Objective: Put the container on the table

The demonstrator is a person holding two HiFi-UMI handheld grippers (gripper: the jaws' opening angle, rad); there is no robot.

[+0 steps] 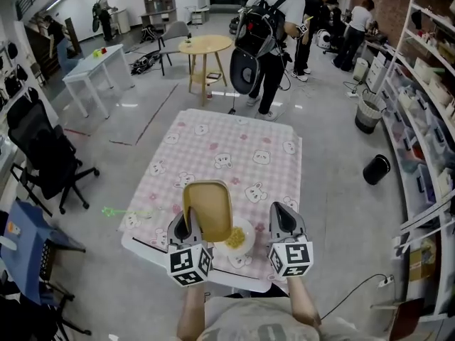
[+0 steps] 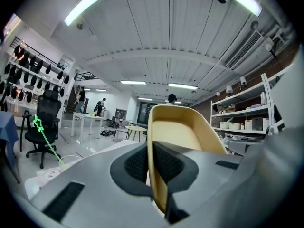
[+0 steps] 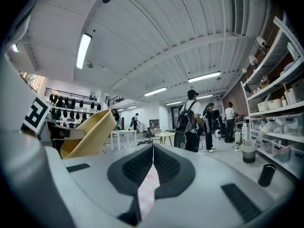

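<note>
A yellow, rounded-rectangular container [image 1: 207, 208] hangs tilted over the near edge of the table [image 1: 213, 137], which has a pink checked cloth. My left gripper [image 1: 183, 227] is shut on the container's left rim. In the left gripper view the pads pinch the thin yellow wall [image 2: 185, 132] between them at my left gripper [image 2: 151, 148]. Below the container a white plate [image 1: 250, 227] holds yellow food [image 1: 236, 239]. To the right, over the table edge, my right gripper [image 1: 284, 217] is shut and holds nothing. In the right gripper view my right gripper [image 3: 153, 148] has its tips together and the container [image 3: 88, 134] is at the left.
A person with a backpack [image 1: 269, 34] stands beyond the table's far edge. A black office chair [image 1: 43, 155] and a blue chair [image 1: 21, 244] are at the left. Shelves [image 1: 426, 112] line the right wall, with a black bin [image 1: 375, 169] on the floor. A round wooden table [image 1: 205, 45] stands further back.
</note>
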